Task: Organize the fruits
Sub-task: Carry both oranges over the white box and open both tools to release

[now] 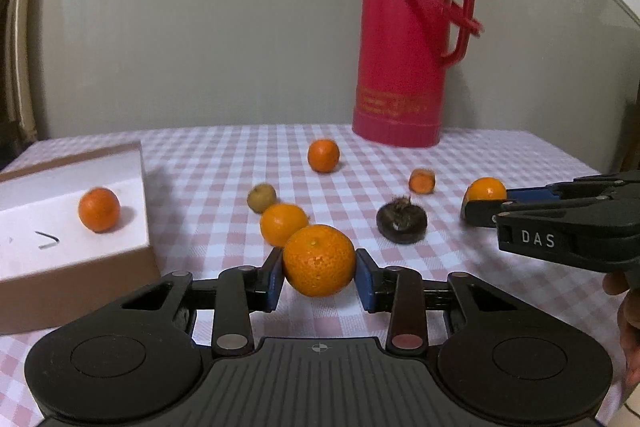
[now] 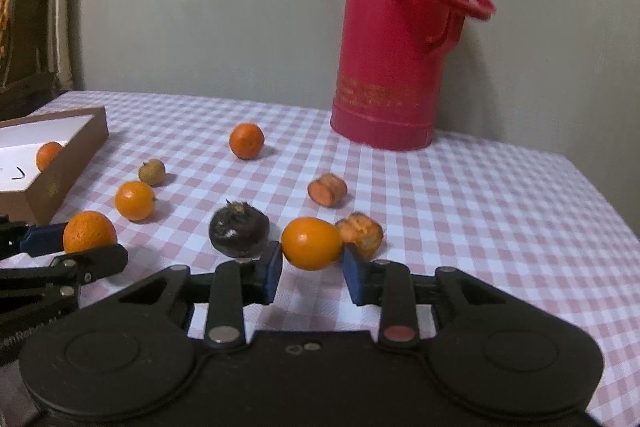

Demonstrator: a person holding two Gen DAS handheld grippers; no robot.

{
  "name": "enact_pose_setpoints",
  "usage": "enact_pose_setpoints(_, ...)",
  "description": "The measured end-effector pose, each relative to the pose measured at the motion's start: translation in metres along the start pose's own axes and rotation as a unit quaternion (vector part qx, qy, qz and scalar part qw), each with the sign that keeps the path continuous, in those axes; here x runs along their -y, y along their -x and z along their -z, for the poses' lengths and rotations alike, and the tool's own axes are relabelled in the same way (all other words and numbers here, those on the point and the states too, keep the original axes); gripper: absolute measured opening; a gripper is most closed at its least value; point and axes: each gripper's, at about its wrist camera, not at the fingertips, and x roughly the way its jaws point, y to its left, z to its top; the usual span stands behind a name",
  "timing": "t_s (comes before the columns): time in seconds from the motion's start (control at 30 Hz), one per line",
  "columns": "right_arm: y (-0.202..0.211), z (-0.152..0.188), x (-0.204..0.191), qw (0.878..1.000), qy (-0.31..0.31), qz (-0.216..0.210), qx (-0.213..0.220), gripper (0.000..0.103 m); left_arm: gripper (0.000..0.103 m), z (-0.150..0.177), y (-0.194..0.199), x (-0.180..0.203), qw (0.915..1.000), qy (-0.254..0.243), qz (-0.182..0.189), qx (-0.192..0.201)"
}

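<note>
My left gripper (image 1: 319,273) is shut on a bumpy mandarin (image 1: 319,260), held just above the checked tablecloth; it also shows in the right wrist view (image 2: 89,231). My right gripper (image 2: 312,265) is shut on a smooth orange kumquat (image 2: 311,243), also seen in the left wrist view (image 1: 485,189). A brown box with a white inside (image 1: 60,187) stands at the left and holds one mandarin (image 1: 99,209). Loose on the cloth lie a mandarin (image 2: 135,200), another mandarin (image 2: 246,141), a small brownish-green fruit (image 2: 152,171), a dark water chestnut (image 2: 239,231) and two orange chunks (image 2: 327,189) (image 2: 360,233).
A tall red thermos flask (image 2: 394,39) stands at the back of the table by the grey wall. The table's right edge (image 2: 608,203) falls away at the right. A wooden chair back (image 2: 24,27) stands at the far left.
</note>
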Motion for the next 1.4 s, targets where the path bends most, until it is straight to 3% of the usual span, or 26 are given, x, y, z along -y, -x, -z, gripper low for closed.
enact_pose_setpoints(0.27, 0.034, -0.012, -0.014, 0.999, 0.015, -0.027, 0.043, 0.024, 0.037, -0.014, 0.040, -0.017, 0.9994, 0.001, -0.006, 0.035)
enact_pose_setpoints(0.6, 0.063, -0.034, -0.064, 0.990, 0.045, -0.100, 0.090, 0.024, 0.037, -0.023, 0.083, -0.069, 0.9964, 0.005, -0.054, 0.065)
enact_pose_setpoints(1.1, 0.067, -0.055, -0.149, 0.972, 0.081, -0.187, 0.115, 0.024, 0.037, -0.022, 0.117, -0.156, 0.9859, 0.037, -0.141, 0.082)
enact_pose_setpoints(1.4, 0.056, -0.069, -0.195, 0.965, 0.094, -0.215, 0.122, 0.024, 0.037, -0.019, 0.126, -0.207, 0.9763, 0.067, -0.186, 0.087)
